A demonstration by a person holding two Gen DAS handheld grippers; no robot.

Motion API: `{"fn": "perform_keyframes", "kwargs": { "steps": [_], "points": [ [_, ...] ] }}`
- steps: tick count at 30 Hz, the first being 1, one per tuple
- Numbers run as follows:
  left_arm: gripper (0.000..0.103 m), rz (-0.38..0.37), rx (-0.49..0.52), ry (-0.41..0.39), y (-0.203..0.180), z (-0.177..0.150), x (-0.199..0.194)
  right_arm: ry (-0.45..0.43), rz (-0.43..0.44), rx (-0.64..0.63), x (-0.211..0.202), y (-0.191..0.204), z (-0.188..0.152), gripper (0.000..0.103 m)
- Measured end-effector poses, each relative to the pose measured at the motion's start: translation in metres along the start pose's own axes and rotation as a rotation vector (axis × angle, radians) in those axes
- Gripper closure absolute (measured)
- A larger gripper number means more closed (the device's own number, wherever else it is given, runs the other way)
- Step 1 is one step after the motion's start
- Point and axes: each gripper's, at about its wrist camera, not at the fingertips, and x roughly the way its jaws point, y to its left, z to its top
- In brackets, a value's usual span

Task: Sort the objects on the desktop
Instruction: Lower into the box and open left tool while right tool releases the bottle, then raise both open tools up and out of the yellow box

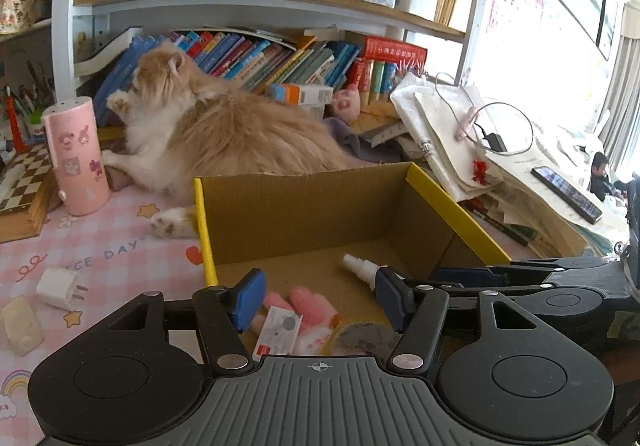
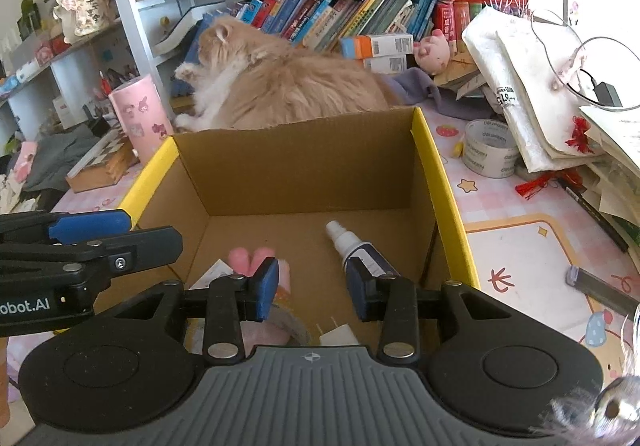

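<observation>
An open cardboard box [image 1: 300, 214] with yellow edges stands on the pink desk mat. On its floor lie a white spray bottle [image 1: 360, 266], a pink plush piece [image 1: 312, 308], a small printed packet [image 1: 278, 330] and a round roll [image 1: 362, 338]. My left gripper [image 1: 320, 300] hangs over the box's near end, open, with nothing between its blue pads. My right gripper [image 2: 312, 290] is over the same box [image 2: 300, 166], its pads a little apart with nothing gripped. Its right pad is next to the spray bottle [image 2: 352, 246]. The pink plush [image 2: 250, 256] lies under it.
A long-haired cat [image 1: 224, 134] lies right behind the box. A pink cylinder [image 1: 76, 158], white plug adapter [image 1: 60, 288] and white lump [image 1: 22, 326] sit left of it. A tape roll [image 2: 486, 152], paper stacks and a phone [image 1: 568, 192] crowd the right.
</observation>
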Motion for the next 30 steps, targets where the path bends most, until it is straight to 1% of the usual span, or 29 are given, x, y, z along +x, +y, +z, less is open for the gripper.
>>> {"fn": "perform_keyframes", "kwargs": {
  "steps": [7,15,23,26,30],
  "points": [
    [0.04,0.001,-0.01,-0.023,0.004,-0.006,-0.019,-0.021,-0.008,-0.003,-0.014,0.011,-0.006,0.068],
    [0.04,0.014,0.012,-0.06,0.002,-0.018,-0.041,-0.052,-0.051,-0.004,-0.035,0.018,-0.017,0.068],
    [0.039,-0.02,0.014,-0.055,0.009,-0.034,-0.061,-0.084,-0.119,0.003,-0.063,0.027,-0.036,0.068],
    [0.039,-0.034,0.016,-0.055,0.013,-0.039,-0.068,-0.112,-0.155,-0.015,-0.074,0.035,-0.042,0.068],
    [0.039,-0.054,0.022,-0.06,0.02,-0.045,-0.08,-0.115,-0.18,0.002,-0.083,0.044,-0.052,0.068]
  ]
}}
